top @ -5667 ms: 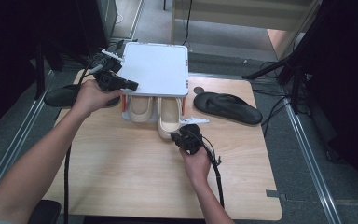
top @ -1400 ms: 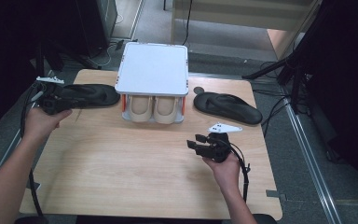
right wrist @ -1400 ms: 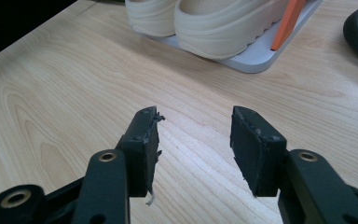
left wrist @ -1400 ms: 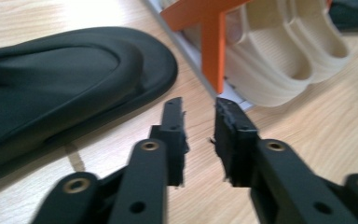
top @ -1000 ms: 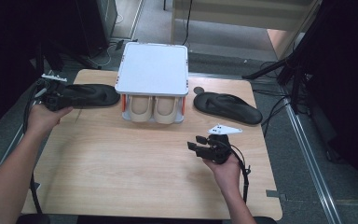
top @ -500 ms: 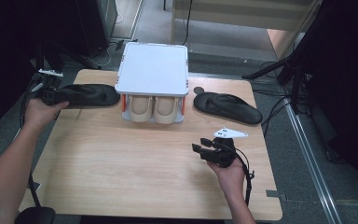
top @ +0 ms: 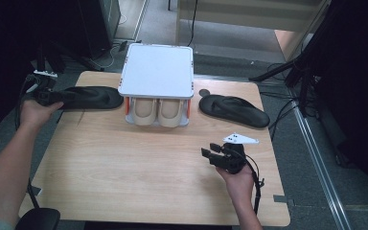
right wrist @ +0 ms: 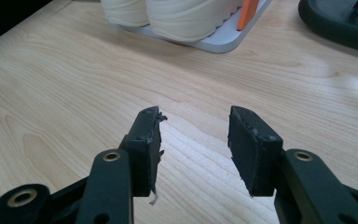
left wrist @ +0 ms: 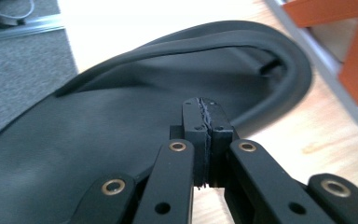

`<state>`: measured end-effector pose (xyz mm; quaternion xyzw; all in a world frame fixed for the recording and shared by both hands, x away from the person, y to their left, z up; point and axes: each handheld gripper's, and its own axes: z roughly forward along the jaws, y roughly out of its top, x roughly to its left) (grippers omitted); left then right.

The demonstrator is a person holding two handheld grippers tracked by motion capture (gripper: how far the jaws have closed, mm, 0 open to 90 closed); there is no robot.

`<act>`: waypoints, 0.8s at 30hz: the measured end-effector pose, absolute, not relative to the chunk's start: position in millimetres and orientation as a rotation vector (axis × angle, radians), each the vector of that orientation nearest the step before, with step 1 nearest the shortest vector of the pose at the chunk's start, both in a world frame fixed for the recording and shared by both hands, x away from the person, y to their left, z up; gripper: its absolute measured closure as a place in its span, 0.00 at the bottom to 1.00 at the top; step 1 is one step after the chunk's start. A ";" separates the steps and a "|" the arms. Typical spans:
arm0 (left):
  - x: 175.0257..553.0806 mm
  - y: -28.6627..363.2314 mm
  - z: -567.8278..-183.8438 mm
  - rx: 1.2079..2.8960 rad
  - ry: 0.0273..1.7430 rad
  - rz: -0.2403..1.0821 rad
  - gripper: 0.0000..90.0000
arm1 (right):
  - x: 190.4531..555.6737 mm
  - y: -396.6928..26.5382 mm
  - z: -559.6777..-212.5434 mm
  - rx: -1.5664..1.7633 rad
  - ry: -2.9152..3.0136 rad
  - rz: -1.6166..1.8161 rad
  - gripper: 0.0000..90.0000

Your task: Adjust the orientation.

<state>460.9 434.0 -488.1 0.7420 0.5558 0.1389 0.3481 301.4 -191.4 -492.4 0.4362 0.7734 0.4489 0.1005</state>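
Sandal at frame left touches the closed, empty left hand-held gripper; right hand-held gripper gapes empty, lower right.

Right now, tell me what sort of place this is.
Probably a lab or recording workspace: a bare wooden table on grey carpet, loose cables on the floor, and dark stands around it. On the table stand a small shoe rack and black sandals.

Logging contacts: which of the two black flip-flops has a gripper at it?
The black flip-flop left of the shoe rack: the left gripper sits shut at its heel end. The other flip-flop lies alone, right of the rack.
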 end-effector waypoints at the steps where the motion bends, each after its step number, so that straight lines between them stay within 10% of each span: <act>1: 462.4 436.4 -490.7 1.927 1.448 0.358 1.00 | 301.6 -191.1 -492.7 1.283 2.286 1.326 0.61; 24: 445.2 416.2 -506.4 1.973 1.442 0.227 1.00 | 300.8 -185.9 -491.5 1.248 2.304 1.324 0.62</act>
